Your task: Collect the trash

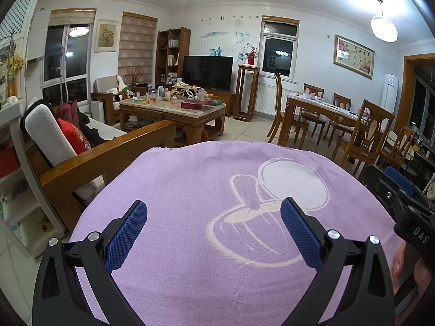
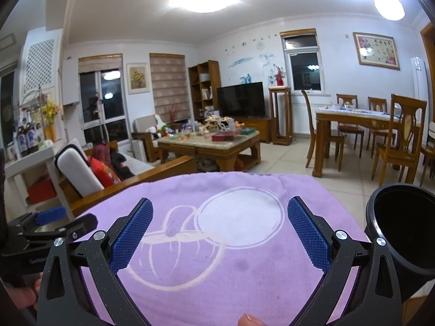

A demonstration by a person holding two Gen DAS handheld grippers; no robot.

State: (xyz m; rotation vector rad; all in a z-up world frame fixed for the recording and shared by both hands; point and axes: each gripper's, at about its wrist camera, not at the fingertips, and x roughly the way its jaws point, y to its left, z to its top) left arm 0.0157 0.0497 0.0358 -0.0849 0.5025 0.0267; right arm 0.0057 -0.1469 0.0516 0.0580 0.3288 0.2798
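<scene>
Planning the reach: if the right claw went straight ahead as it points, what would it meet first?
Probably nothing close: the open right claw points over the purple printed cloth toward the cluttered wooden coffee table far beyond; depth is unclear.

I see a lilac woven cloth [image 1: 190,190] printed with a pale cream cartoon outline and a white circle. My left gripper [image 1: 213,233] and right gripper [image 2: 220,231] are black with blue cross-hatched pads [image 1: 127,233]. Beside the cloth stands a black bin [image 2: 402,217]. The sofa [image 1: 108,157] is honey-brown wood with a red cushion [image 1: 74,135].
</scene>
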